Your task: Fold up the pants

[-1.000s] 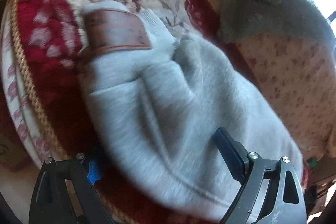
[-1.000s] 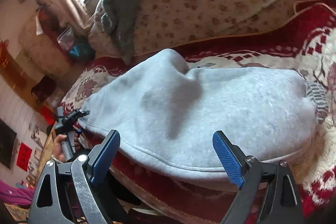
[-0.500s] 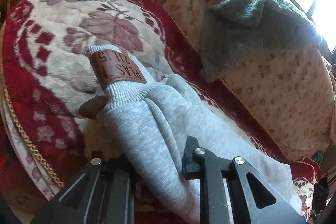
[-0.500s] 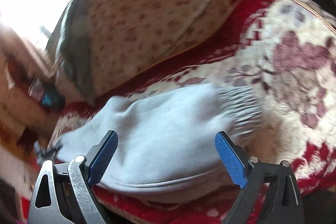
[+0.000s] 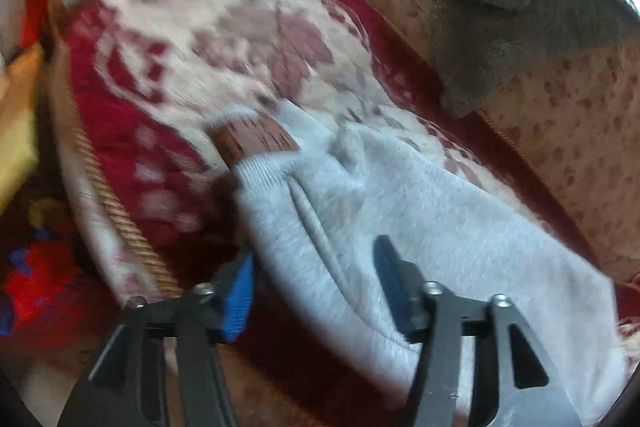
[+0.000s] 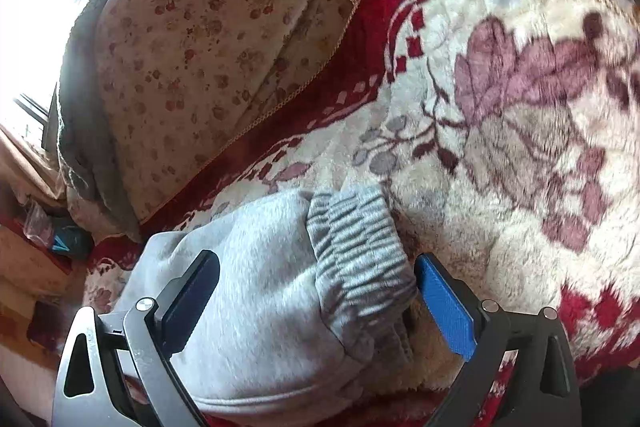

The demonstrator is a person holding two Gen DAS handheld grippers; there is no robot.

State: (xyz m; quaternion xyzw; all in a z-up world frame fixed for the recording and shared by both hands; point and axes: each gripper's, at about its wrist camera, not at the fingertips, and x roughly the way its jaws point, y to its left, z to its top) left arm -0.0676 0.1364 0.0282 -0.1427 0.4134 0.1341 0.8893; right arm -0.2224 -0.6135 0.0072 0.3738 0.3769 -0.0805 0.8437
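Pants [image 5: 404, 227] bunched on the sofa blanket [image 5: 168, 99]. Left gripper [image 5: 316, 283], jaws just opening, straddles the waistband side, nothing pinched. Right gripper [image 6: 316, 303] spread wide around the cuff [image 6: 356, 247]. Risk: thick fleece bunches, fold springs back.

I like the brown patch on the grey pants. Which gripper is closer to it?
The left gripper. The brown patch lies just ahead of it at the waistband. The right gripper straddles the ribbed cuffs instead; no patch shows there.
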